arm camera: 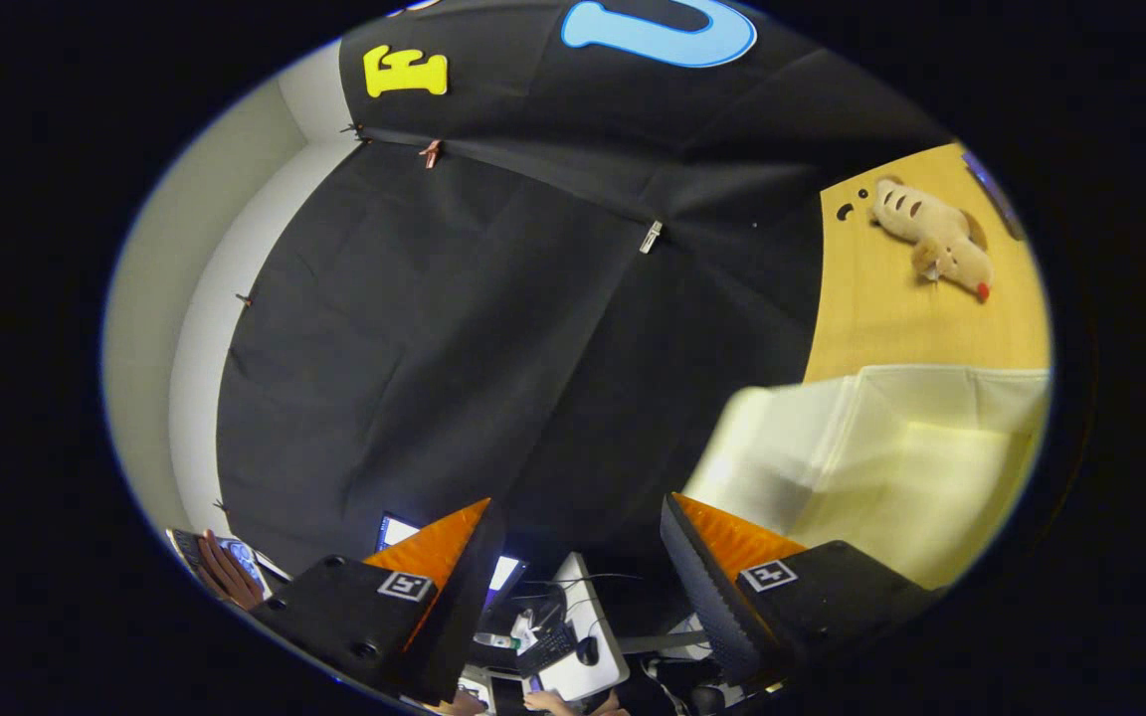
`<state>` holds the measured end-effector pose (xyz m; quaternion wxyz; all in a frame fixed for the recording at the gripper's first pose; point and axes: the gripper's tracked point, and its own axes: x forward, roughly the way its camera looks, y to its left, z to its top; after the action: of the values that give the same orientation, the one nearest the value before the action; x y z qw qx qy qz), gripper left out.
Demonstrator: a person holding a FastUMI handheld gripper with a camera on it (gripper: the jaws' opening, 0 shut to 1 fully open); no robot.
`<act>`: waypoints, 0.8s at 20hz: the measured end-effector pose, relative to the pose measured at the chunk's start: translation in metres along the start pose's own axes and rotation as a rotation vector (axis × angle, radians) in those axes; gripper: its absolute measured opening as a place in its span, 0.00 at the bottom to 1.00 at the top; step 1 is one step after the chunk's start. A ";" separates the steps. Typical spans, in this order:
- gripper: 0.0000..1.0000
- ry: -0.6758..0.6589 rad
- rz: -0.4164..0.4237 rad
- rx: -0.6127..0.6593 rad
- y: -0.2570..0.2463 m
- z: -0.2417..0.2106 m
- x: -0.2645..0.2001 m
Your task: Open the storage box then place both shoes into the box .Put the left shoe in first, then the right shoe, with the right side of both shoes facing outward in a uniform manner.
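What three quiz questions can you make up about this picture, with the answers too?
1. True or false: the claw is squeezing a shoe.
2. Which thing lies on the wooden table? A) a plush toy B) a football C) a teapot
3. Fill in the missing word: the pale storage box sits just below the ____ table.

Key:
1. False. The claw's fingers stand apart with nothing between them.
2. A, the plush toy.
3. Wooden.
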<state>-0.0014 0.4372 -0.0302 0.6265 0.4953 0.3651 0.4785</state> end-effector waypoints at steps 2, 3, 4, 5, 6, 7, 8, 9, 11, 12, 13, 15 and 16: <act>0.96 -0.017 -0.074 -0.063 -0.015 0.003 -0.014; 0.96 -0.043 -0.120 -0.108 -0.024 0.008 -0.024; 0.96 -0.068 -0.155 -0.147 -0.030 0.015 -0.037; 0.96 -0.089 -0.182 -0.175 -0.035 0.021 -0.052; 0.96 -0.108 -0.205 -0.195 -0.038 0.026 -0.067; 0.96 -0.122 -0.223 -0.207 -0.040 0.032 -0.083; 0.96 -0.125 -0.235 -0.212 -0.041 0.034 -0.100; 0.96 -0.130 -0.254 -0.224 -0.045 0.035 -0.116; 0.96 -0.148 -0.333 -0.287 -0.063 0.037 -0.154; 0.96 -0.153 -0.389 -0.316 -0.080 0.038 -0.174; 0.96 -0.161 -0.469 -0.332 -0.099 0.042 -0.202; 0.96 -0.177 -0.570 -0.331 -0.124 0.047 -0.241; 0.97 -0.187 -0.624 -0.324 -0.137 0.047 -0.264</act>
<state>0.0028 0.1640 -0.1563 0.8433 0.2960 0.3594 0.2684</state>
